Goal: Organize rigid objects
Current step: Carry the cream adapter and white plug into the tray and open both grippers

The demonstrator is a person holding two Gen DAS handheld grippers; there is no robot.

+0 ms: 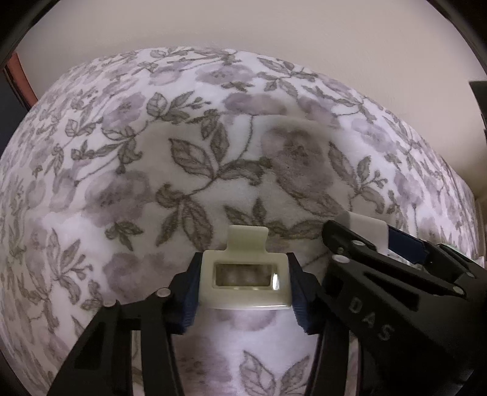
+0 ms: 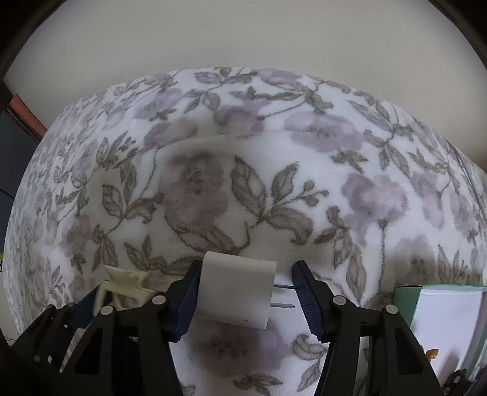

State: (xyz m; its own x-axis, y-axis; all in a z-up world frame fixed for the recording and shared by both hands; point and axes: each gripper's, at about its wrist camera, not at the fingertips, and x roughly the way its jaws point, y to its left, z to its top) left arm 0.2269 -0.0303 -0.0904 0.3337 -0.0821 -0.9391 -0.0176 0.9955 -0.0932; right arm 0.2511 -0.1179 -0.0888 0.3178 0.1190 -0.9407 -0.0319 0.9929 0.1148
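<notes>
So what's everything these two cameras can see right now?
clip: one, cream plastic with a rectangular window, held between the left gripper's pads above the blanket.
charger: one, white plug block with two metal prongs pointing right, between the right gripper's pads; the prong tips touch or nearly touch the right pad.
blanket: one, white fleece with purple flowers and grey leaves, covering the whole surface.
box: one, green-edged with a white face, on the blanket at the right edge of the right view.
wall: plain beige, behind the blanket.
left gripper: one, black with blue pads, shut on the clip.
right gripper: one, black with blue pads, around the charger.
</notes>
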